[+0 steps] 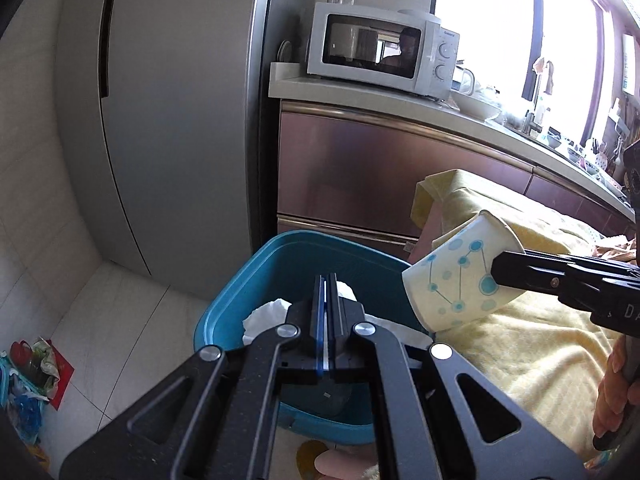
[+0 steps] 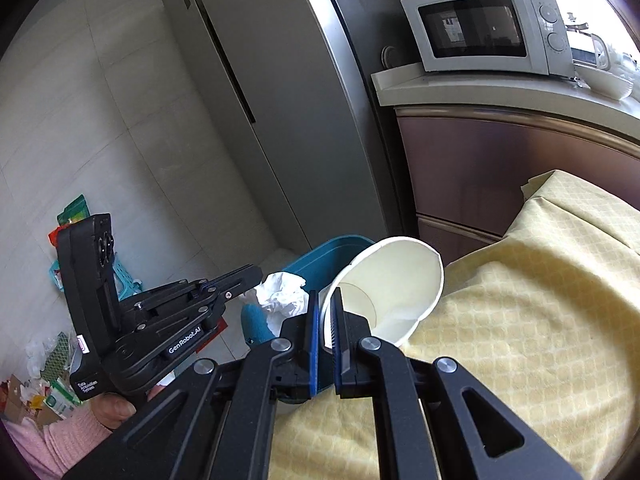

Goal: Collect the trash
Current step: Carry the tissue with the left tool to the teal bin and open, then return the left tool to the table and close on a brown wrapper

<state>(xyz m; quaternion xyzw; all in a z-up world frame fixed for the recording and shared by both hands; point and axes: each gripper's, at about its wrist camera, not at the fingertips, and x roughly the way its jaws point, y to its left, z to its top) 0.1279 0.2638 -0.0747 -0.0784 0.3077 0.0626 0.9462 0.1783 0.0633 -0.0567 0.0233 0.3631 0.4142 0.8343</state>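
A teal trash bin (image 1: 256, 280) stands on the floor by the yellow-clothed table and holds crumpled white tissue (image 1: 266, 314); both show in the right wrist view too, bin (image 2: 336, 256) and tissue (image 2: 282, 292). My right gripper (image 2: 326, 320) is shut on the rim of a paper cup (image 2: 394, 284) with blue dots (image 1: 460, 276), holding it tilted at the table edge beside the bin. My left gripper (image 1: 327, 300) is shut and empty above the bin; it also shows in the right wrist view (image 2: 244, 276).
A grey fridge (image 1: 172, 120) stands behind the bin. A microwave (image 1: 380, 48) sits on the counter (image 1: 400, 104) over brown cabinets. The table has a yellow cloth (image 2: 540, 320). Bags and packaging (image 1: 28, 376) lie on the floor at left.
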